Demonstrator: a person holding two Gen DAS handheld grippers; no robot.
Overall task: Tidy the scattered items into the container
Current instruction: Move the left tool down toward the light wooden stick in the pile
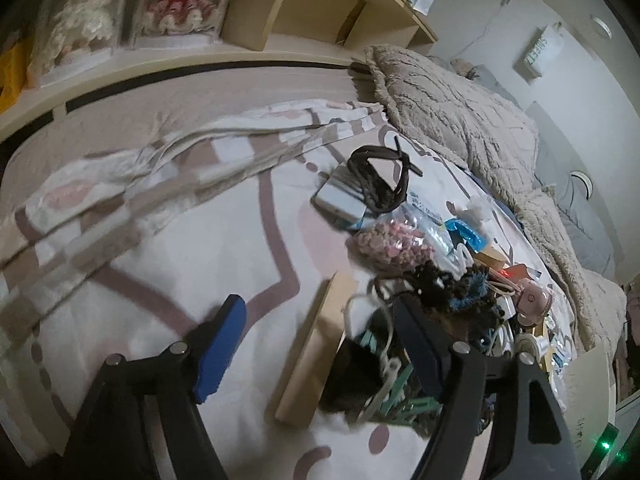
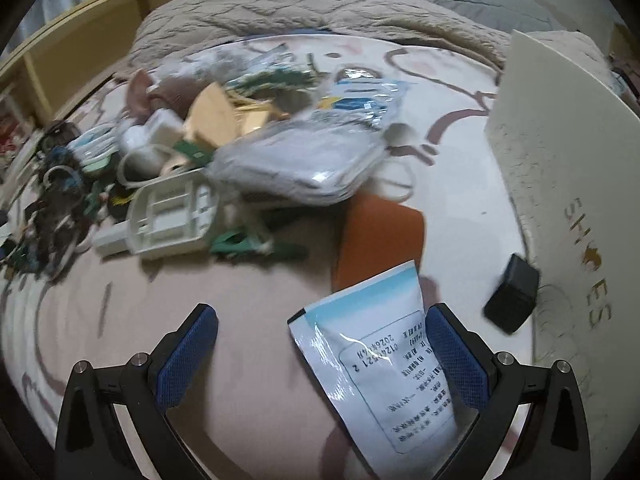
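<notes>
A heap of scattered items lies on a patterned bedsheet. In the left wrist view my left gripper is open and empty above a tan box, beside a bag of pink pieces, dark cords and tangled yarn. In the right wrist view my right gripper is open; a white and blue packet lies against its right finger, not pinched. A white shoe box stands at the right, a small black box against it.
An orange card, a white plastic tray, a clear bag of white cloth and green clips lie ahead. A fluffy beige blanket borders the sheet. Wooden shelves with boxed dolls stand behind.
</notes>
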